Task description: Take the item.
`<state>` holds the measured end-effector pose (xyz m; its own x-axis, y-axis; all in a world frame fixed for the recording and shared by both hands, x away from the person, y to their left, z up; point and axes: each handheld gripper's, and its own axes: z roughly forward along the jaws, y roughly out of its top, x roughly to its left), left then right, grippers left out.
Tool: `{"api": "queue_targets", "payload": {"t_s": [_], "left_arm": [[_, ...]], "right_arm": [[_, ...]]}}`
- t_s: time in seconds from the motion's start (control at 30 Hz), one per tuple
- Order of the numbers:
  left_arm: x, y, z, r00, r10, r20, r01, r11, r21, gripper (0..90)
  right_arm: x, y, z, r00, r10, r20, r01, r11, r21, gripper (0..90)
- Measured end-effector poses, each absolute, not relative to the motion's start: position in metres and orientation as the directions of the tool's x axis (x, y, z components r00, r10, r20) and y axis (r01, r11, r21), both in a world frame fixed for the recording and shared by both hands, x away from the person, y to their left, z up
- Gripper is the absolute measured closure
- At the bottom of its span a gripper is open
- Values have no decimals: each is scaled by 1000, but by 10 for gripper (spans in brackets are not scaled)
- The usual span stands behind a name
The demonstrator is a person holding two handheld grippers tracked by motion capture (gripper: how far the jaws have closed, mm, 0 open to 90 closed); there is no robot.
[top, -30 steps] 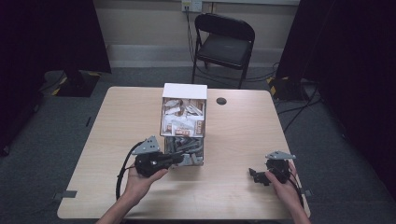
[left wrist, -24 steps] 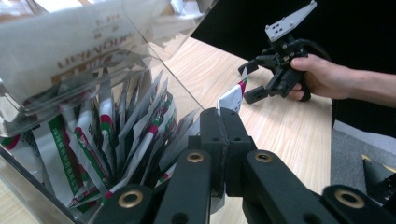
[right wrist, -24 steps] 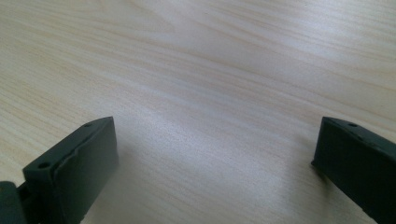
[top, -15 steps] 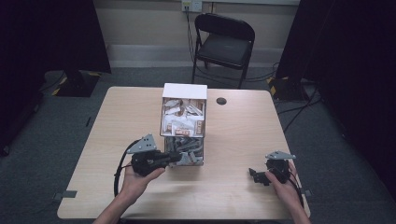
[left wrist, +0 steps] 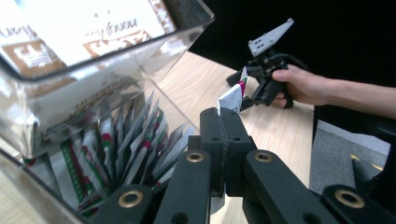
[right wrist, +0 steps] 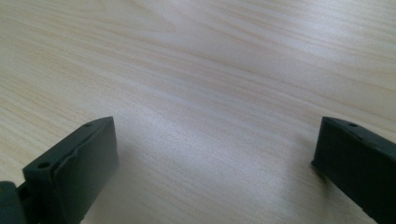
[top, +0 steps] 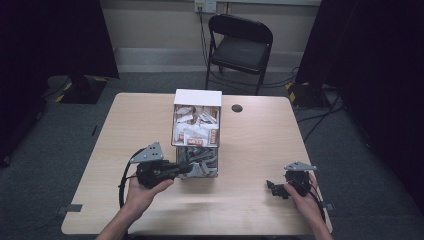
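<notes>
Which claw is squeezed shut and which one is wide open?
The left claw is shut, pinching a small packet. The right claw gapes open above the table.

A white sachet point(left wrist: 232, 98) with red and green print stands pinched upright, just beside the clear organiser point(top: 196, 131) of sachets near the table's point(top: 260, 150) middle.

My light wooden table point(top: 260, 150) carries a clear sachet box point(top: 196, 135) at its centre. A small black disc point(top: 237, 108) lies at one o'clock from it.
</notes>
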<state>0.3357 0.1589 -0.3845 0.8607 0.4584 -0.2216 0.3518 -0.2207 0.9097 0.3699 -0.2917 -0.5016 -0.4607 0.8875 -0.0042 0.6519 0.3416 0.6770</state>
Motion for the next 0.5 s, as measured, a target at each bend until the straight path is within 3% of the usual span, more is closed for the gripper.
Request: {"api": "queue_targets", "payload": {"t_s": [0.5], "left_arm": [[331, 192, -373, 837, 499, -224, 363, -201, 910, 900]], "right_arm": [[370, -292, -502, -462, 887, -4, 651, 342, 677, 0]]}}
